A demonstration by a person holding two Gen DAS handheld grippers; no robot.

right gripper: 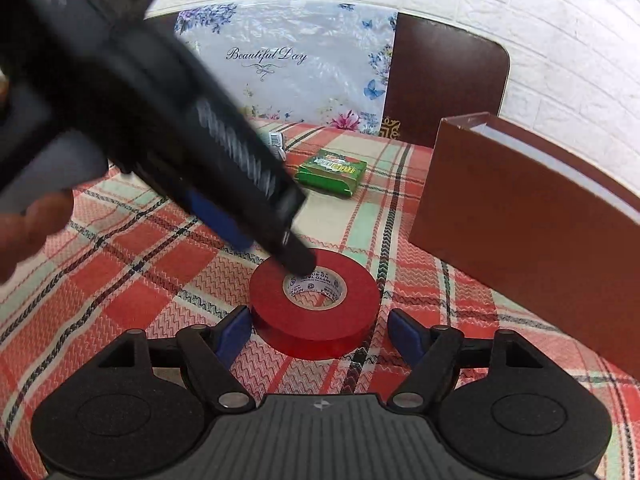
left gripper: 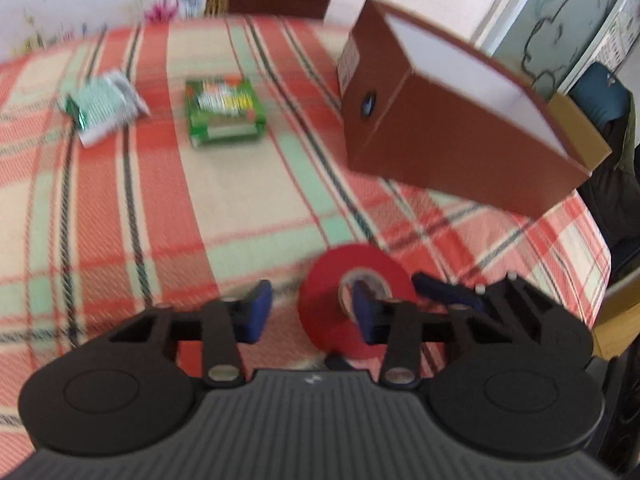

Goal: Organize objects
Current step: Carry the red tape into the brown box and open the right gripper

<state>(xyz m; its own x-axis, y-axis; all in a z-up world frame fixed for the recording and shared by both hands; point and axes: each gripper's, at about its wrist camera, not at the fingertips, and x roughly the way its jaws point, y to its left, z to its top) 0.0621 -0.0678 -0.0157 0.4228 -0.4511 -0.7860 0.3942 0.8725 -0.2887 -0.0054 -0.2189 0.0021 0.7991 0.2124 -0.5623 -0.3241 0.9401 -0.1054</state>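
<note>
A red tape roll (right gripper: pixel 316 308) lies flat on the plaid tablecloth (right gripper: pixel 132 280). My right gripper (right gripper: pixel 318 334) is open, its blue pads on either side of the roll's near edge, apart from it. My left gripper (left gripper: pixel 308 314) is open; its right finger (left gripper: pixel 366 312) reaches into the roll's core, and the roll (left gripper: pixel 352 300) sits between its pads. In the right wrist view the left gripper's finger (right gripper: pixel 296 258) comes in from the upper left and touches the core. A brown open box (left gripper: pixel 452 112) stands to the right (right gripper: pixel 532 216).
A green packet box (left gripper: pixel 224 110) and a white-green sachet (left gripper: pixel 104 106) lie farther back on the table; the green box also shows in the right wrist view (right gripper: pixel 332 172). A dark chair back (right gripper: pixel 444 84) and a floral sheet (right gripper: pixel 288 64) stand behind the table.
</note>
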